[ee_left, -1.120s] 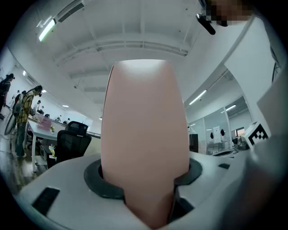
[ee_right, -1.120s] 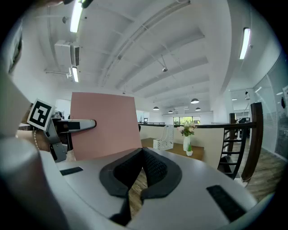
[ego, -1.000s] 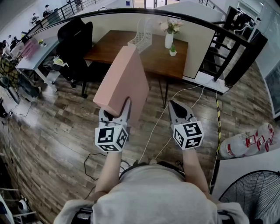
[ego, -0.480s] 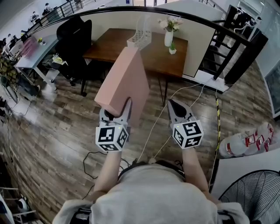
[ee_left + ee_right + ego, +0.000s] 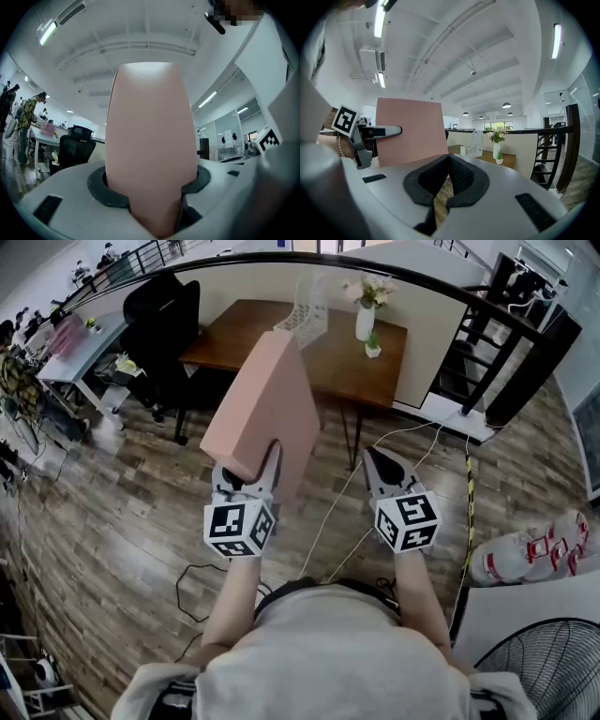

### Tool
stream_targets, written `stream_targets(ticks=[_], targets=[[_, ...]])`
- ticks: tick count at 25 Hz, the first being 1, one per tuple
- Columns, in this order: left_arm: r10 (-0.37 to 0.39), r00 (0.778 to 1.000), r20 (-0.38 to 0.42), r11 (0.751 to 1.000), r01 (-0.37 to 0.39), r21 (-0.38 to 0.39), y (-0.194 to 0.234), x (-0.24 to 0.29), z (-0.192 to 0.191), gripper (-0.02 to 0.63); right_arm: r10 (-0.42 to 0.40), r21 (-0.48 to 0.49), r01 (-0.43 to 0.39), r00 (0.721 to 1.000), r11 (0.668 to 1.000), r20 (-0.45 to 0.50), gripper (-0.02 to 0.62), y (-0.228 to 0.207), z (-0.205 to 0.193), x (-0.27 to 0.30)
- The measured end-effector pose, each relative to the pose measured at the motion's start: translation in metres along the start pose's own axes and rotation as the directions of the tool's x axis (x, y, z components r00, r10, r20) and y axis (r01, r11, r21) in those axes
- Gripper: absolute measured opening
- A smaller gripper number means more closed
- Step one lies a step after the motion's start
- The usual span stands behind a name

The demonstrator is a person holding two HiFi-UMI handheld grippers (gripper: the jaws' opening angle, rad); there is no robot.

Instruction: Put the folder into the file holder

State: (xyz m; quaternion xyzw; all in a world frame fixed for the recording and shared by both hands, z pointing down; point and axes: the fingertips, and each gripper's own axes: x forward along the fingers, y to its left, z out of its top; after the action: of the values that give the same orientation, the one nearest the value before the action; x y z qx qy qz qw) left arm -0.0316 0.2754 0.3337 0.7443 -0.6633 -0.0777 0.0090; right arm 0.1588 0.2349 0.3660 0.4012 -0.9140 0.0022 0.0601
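Note:
A thick pink folder (image 5: pixel 267 413) stands up slanted in front of me, and my left gripper (image 5: pixel 247 476) is shut on its lower edge. In the left gripper view the folder (image 5: pixel 150 136) fills the middle, pressed between both dark pads. My right gripper (image 5: pixel 377 461) is beside it on the right, shut and holding nothing, its tips (image 5: pixel 449 157) meeting. The white mesh file holder (image 5: pixel 306 319) stands on the brown table (image 5: pixel 328 367) beyond the folder's top edge. From the right gripper view the folder (image 5: pixel 410 133) is at the left and the file holder (image 5: pixel 473 144) is farther off.
A white vase of flowers (image 5: pixel 366 320) and a small potted plant (image 5: pixel 373 349) stand on the table right of the file holder. A black office chair (image 5: pixel 164 329) is left of the table. Cables (image 5: pixel 394 442) run over the wooden floor. A dark staircase (image 5: pixel 487 334) is at the right.
My right gripper has edged a little forward beside the folder. The left gripper and the folder stay as they were.

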Motion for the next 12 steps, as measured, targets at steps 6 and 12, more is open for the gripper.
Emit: stream_targets(ticks=[6, 12], targets=[[0.012, 1.000, 0.006, 1.000, -0.012, -0.003, -0.012, 0.010, -0.007, 0.290, 0.023, 0.024, -0.023, 1.000, 0.999, 0.006, 0.009, -0.012, -0.012, -0.002], [0.019, 1.000, -0.002, 1.000, -0.019, -0.011, -0.011, 0.021, -0.010, 0.290, 0.021, 0.074, -0.022, 1.000, 0.997, 0.006, 0.009, -0.023, -0.022, 0.003]])
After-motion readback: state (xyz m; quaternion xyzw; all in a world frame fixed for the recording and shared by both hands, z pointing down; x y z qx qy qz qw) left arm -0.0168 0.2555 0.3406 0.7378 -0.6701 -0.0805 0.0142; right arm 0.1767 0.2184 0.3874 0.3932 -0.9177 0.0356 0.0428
